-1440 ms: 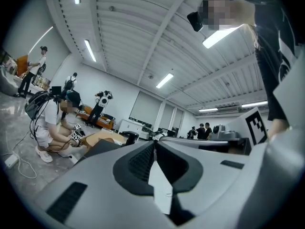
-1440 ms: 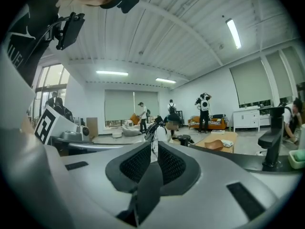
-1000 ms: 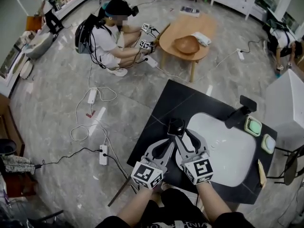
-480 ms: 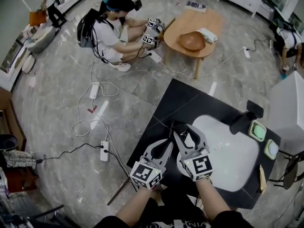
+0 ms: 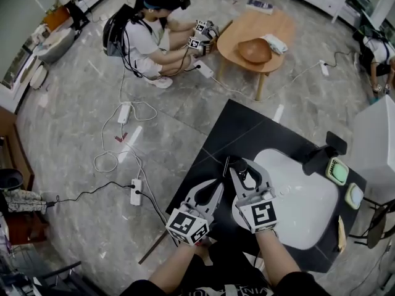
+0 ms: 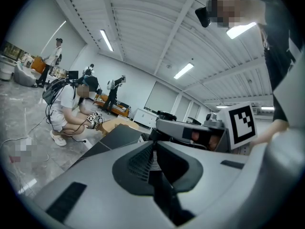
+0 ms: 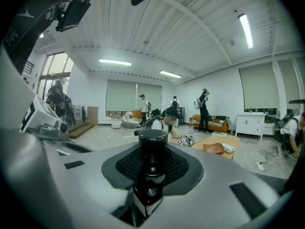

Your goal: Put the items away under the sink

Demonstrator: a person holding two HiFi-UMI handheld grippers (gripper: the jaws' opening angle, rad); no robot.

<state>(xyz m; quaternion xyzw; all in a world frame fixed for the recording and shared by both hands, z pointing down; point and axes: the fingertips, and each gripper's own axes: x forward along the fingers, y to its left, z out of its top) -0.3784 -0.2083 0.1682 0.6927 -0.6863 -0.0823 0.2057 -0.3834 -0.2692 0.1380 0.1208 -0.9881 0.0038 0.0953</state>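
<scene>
The right gripper (image 5: 241, 166) has its jaws, which have just been closing, pressed on a dark bottle (image 7: 151, 159). The bottle is upright over the black bench (image 5: 237, 125), by the left rim of the white sink (image 5: 308, 199). Just beside it, the left gripper (image 5: 218, 185) has its jaws fully together, holding nothing.
</scene>
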